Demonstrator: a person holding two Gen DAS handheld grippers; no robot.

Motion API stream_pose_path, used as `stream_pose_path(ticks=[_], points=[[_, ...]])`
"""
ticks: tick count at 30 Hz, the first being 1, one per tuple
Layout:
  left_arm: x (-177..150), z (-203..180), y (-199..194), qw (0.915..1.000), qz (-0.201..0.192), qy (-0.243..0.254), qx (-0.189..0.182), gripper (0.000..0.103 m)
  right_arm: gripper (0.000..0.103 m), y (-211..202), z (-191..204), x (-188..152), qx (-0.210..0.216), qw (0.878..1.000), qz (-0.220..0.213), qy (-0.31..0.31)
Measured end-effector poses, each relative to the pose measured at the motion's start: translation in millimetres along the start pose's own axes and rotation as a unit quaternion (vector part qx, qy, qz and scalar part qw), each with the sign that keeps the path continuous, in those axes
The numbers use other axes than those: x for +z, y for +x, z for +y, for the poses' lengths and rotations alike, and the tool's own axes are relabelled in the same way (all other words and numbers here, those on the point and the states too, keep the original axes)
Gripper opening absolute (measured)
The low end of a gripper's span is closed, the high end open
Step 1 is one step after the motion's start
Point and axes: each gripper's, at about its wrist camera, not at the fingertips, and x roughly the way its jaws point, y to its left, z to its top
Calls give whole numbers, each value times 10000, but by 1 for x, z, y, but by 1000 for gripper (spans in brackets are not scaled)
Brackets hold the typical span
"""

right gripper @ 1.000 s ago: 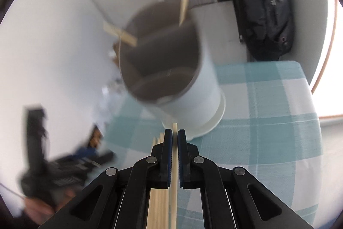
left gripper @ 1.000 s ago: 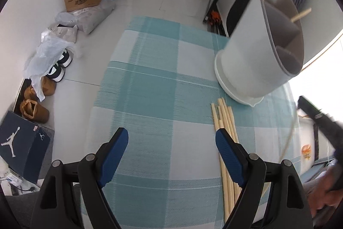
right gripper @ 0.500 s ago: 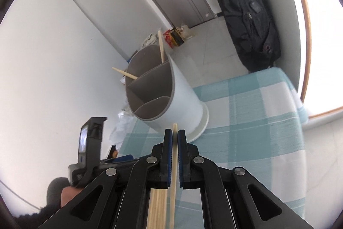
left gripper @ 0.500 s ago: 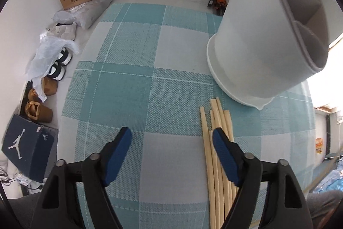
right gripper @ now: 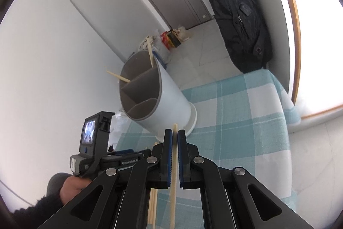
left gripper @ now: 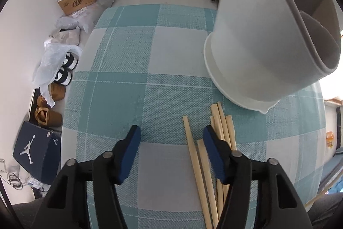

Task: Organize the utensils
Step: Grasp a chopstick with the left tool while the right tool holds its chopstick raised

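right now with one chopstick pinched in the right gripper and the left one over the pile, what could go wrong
1. The right gripper pinches one chopstick far along its length, so it might pivot or slip on the way to the holder.
2. The left gripper, whose jaws have just been closing, has one finger on top of the loose chopsticks; it may scatter them or grab several.
3. The holder's compartments are narrow and two sticks already lean in one, so the stick could catch on a divider.

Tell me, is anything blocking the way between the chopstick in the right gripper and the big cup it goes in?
Nothing visible is. The right gripper holds one chopstick, and the utensil holder stands just ahead on the checked tablecloth. Its front compartment looks empty; two chopsticks stand in the back ones.
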Motion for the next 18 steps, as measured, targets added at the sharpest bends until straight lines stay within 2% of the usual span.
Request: stream_pose_path(ticks=[2,3,5,13,18], points=[[-1,0,-1,10000,-7,-20,-16,36,4,-1,2,0,-3,10000,-23,-47],[-3,0,-1,10000,-11,-19,-30,33,4,-1,3,0,1,10000,-34,-64],[-3,-3,-2,9999,11,26,-165,10,4,-1,3,0,28,10000,-42,-68],[1,4,1,9975,129,-273,-635,6,4,-3,-1,-3,-18,10000,-82,38],[-1,7,1,9967,43,-309,-749,5,4,-5,0,-4,-73,9999,-125,28]])
